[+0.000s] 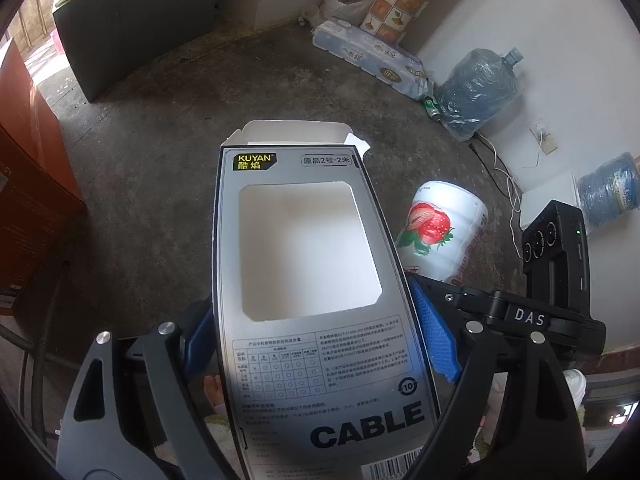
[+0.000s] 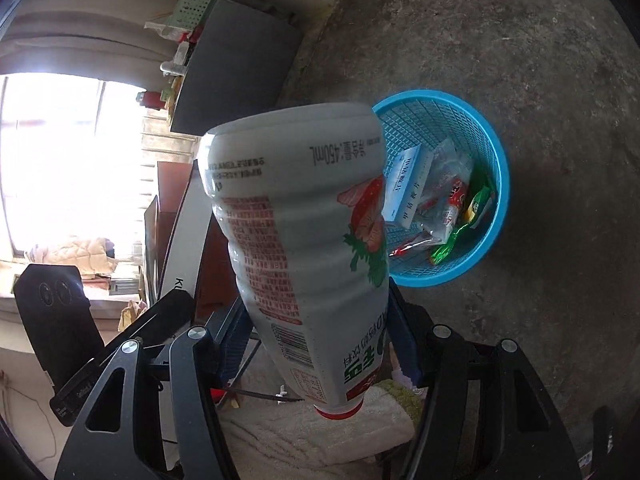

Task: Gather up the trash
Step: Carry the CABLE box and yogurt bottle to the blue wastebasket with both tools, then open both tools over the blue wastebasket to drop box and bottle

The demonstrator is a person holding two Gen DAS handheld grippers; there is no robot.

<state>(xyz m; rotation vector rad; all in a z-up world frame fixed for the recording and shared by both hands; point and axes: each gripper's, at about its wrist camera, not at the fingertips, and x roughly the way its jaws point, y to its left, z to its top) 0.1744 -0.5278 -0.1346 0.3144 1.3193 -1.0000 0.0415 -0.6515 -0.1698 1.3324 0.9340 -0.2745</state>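
The left gripper (image 1: 316,344) is held above the concrete floor (image 1: 160,128), its blue pads (image 1: 436,340) closed against the two long sides of a flat grey cable box (image 1: 308,280). The box sticks out forward, its far flap open and its window cut-out showing a white inside. The right gripper (image 2: 316,344) points down towards the floor and clamps a white strawberry-print bottle (image 2: 304,248) near its neck, cap end towards the camera, base forward. The bottle hangs just beside a blue basket (image 2: 496,196), partly covering its near rim. The basket stands on the floor and holds a small carton and wrappers (image 2: 452,204).
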